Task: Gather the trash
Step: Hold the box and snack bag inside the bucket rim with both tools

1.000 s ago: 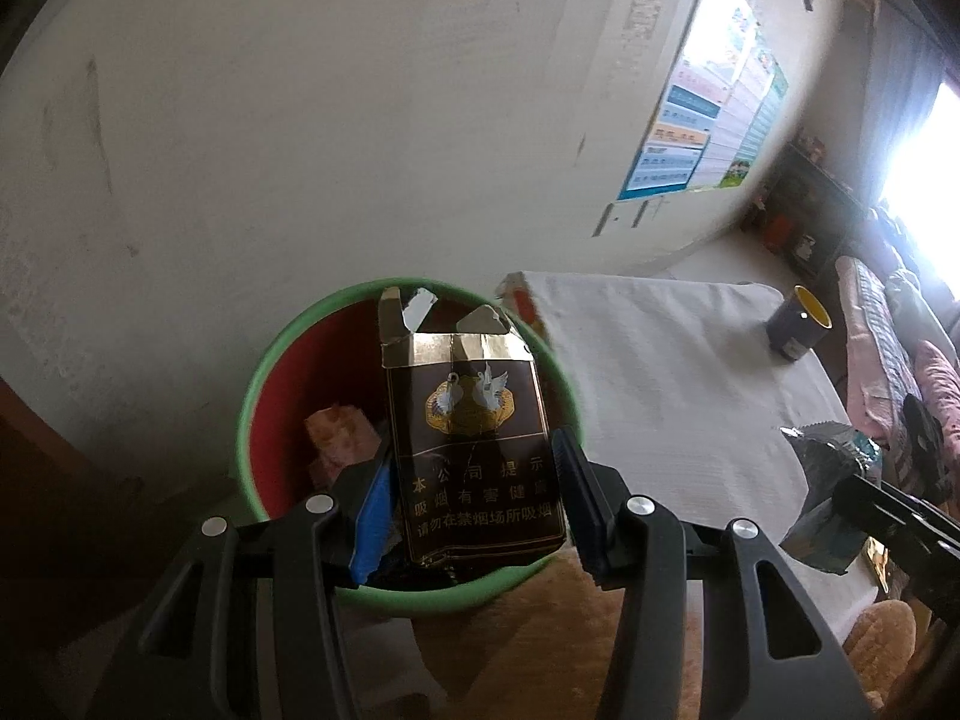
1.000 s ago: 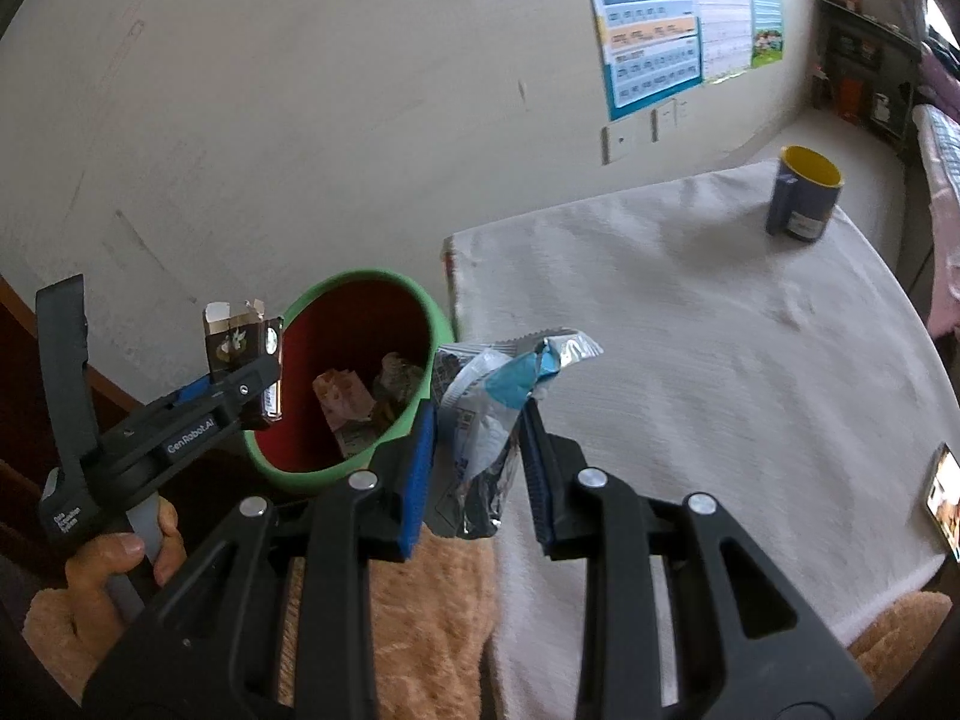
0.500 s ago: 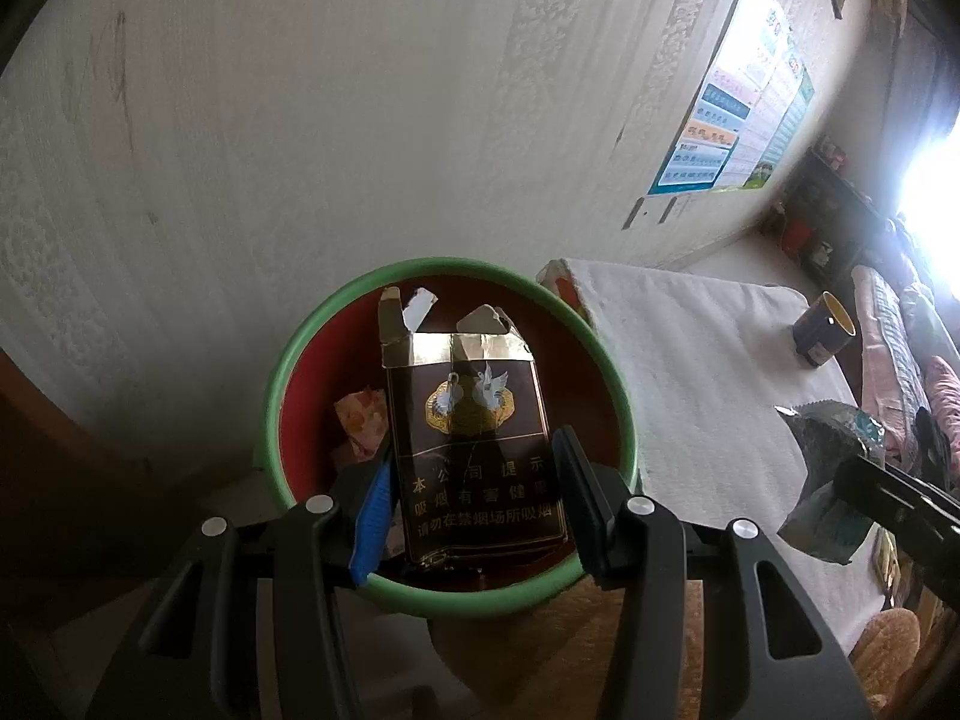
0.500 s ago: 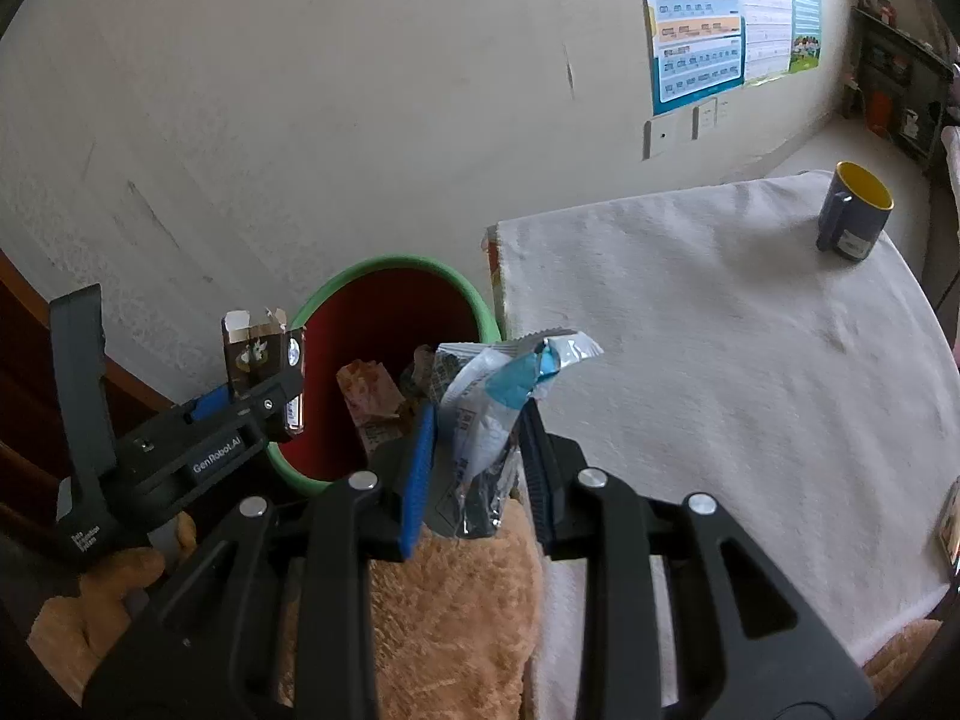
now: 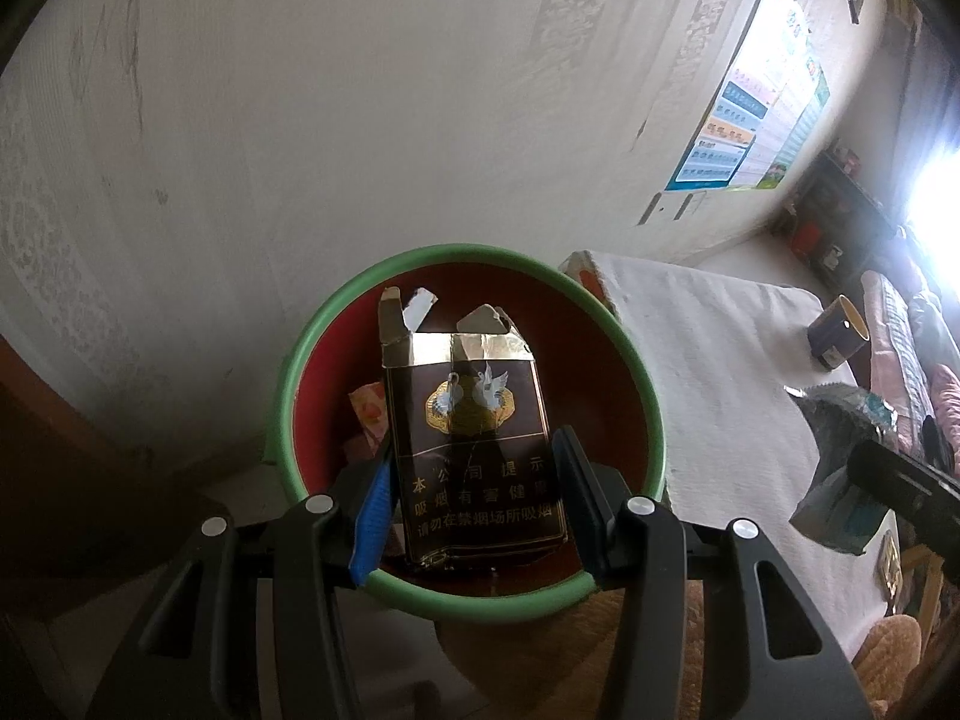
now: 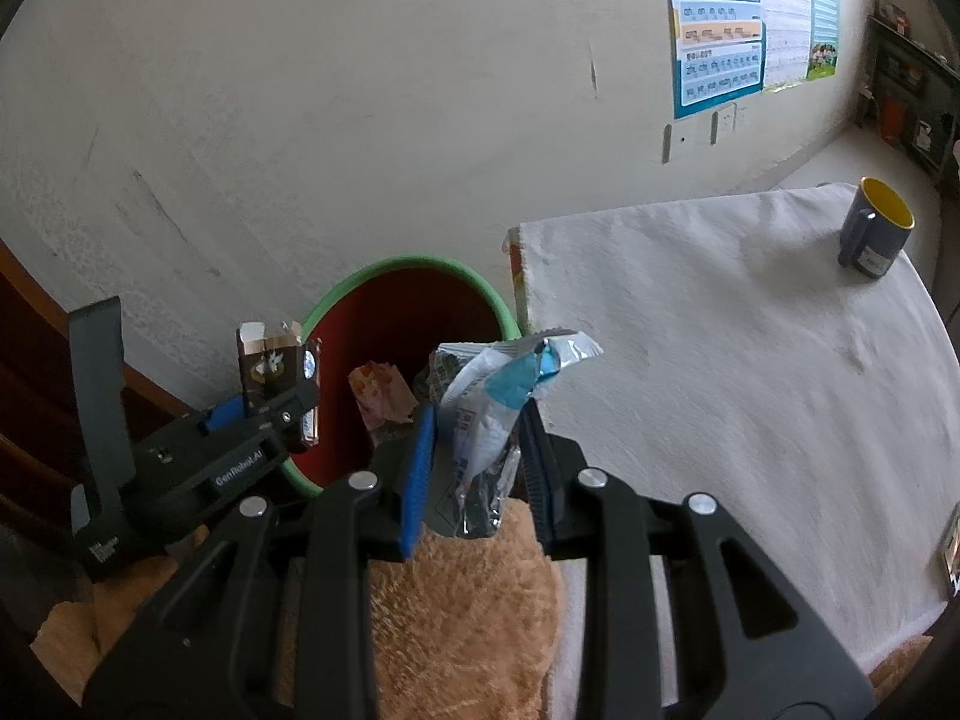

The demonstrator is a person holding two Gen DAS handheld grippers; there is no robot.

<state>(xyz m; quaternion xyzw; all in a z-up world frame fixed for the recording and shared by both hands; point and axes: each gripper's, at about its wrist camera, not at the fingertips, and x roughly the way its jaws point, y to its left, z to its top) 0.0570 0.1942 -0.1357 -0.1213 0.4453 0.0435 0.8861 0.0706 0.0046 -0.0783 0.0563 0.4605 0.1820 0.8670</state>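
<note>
We note a pale, scuffed wall (image 6: 360, 120) across the background, carrying a printed chart poster (image 6: 720, 30) with wall sockets just below it. Beneath stands a table under a white textured cloth (image 6: 750, 390), bare apart from a dark blue mug with a yellow interior (image 6: 873, 228) near its far corner. Just beside the table's left edge sits a bin with a green rim and red interior (image 5: 651, 414), with crumpled wrappers lying at its bottom. We find the left gripper (image 5: 474, 492) clamped on a torn-open dark brown cigarette pack (image 5: 474, 438), held upright directly above the bin's mouth. The right gripper (image 6: 477, 450) is nearly closed, pinching a crumpled silver and blue wrapper (image 6: 498, 396) over the bin's near rim, by the table edge.
</note>
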